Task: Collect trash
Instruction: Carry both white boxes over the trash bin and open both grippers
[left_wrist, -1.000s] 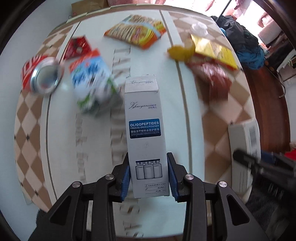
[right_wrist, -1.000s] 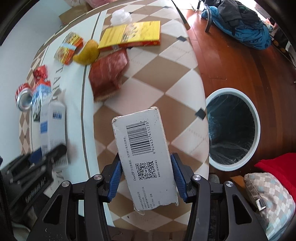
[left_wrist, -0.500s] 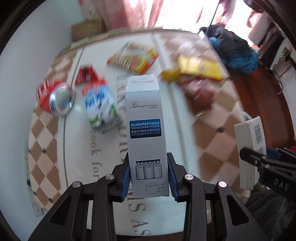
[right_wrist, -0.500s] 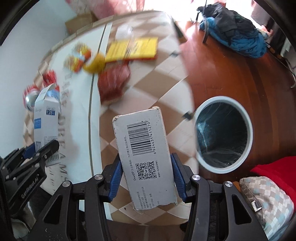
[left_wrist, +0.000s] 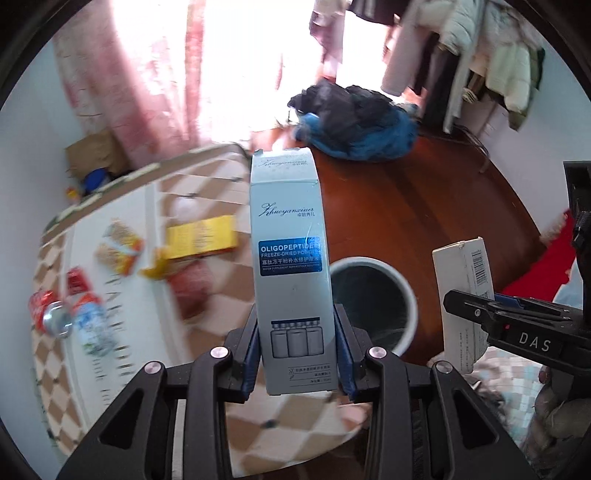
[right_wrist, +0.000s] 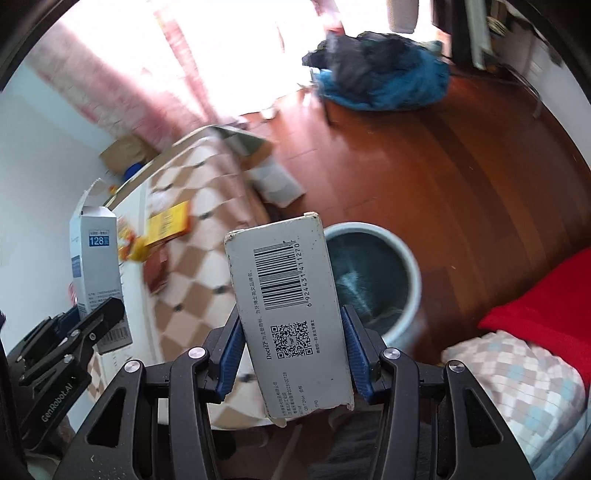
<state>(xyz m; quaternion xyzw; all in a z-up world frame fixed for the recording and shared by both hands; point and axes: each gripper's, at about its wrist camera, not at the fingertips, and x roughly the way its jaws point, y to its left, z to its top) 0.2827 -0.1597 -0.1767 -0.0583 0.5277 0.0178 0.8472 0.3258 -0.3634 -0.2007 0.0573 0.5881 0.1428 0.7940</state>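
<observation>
Left wrist view: the left gripper (left_wrist: 299, 354) pinches the lower end of a tall pale-blue box (left_wrist: 290, 266) (label "OLIGOPEPTIDES, freeze-dried powder"), both blue pads pressed against its sides, the box upright between the fingers. Behind and just right of the box stands a white-rimmed trash bin (left_wrist: 373, 299) with a dark liner, on a red-brown wooden floor (left_wrist: 424, 206). At the right edge, the right gripper (left_wrist: 476, 310) holds a white barcode box (left_wrist: 463, 295). On the checkered table (left_wrist: 207, 184) at left lie a yellow packet (left_wrist: 201, 236), an orange snack bag (left_wrist: 118, 251), a red can (left_wrist: 46, 314) and a blurred carton (left_wrist: 92, 325).

Right wrist view: the right gripper (right_wrist: 293, 354) clamps the white barcode box (right_wrist: 290, 317) (barcode and QR code facing the camera), which is tilted slightly left. The trash bin (right_wrist: 373, 280) sits just beyond it, partly hidden by the box. The left gripper (right_wrist: 99, 321) with its pale-blue box (right_wrist: 98, 273) shows at left, above the table edge.
</observation>
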